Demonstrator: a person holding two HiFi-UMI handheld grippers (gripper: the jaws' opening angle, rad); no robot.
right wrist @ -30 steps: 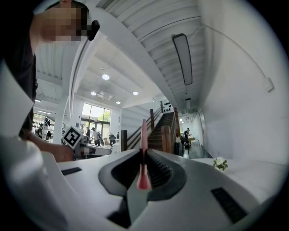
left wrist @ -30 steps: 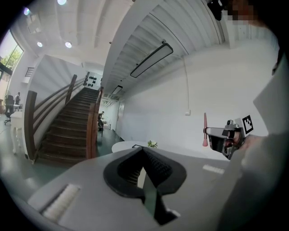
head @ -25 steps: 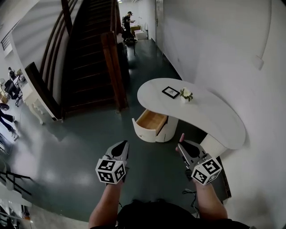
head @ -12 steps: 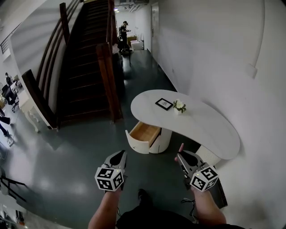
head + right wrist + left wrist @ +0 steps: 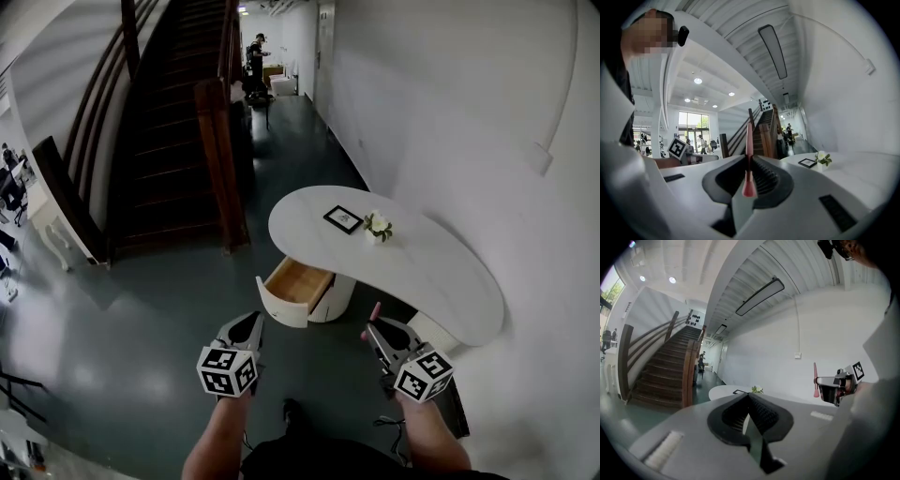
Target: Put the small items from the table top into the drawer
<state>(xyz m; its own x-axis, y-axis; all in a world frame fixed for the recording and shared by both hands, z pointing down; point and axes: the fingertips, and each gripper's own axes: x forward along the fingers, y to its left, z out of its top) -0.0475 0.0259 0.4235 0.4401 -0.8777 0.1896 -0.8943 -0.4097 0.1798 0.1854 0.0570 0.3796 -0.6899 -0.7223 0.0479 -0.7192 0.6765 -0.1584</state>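
Fingers of the right gripper (image 5: 749,161) are clenched on a thin pink stick (image 5: 749,136), which stands upright out past the tips (pen or brush handle, too slim to tell which). Gripped low on its shaft, so most of its length is free. My reading: that leaves room to lower it into the drawer tip first.

Left gripper (image 5: 749,396): fingers pressed together, nothing between them. It is held level with the right one, likely kept free for the next pick.

Head view: both grippers hang over the dark floor (image 5: 141,309), well apart from the white counter (image 5: 441,281). The drawer (image 5: 298,284) stands pulled open under the counter's near left end, wooden inside, apparently empty.

On the counter top: a small black picture frame (image 5: 343,219) and, just beside it, a white flower (image 5: 377,226) in a little pot. Neither is in the drawer yet.

Judgement: stick is in transit; next step is to close the gap to the drawer and release.
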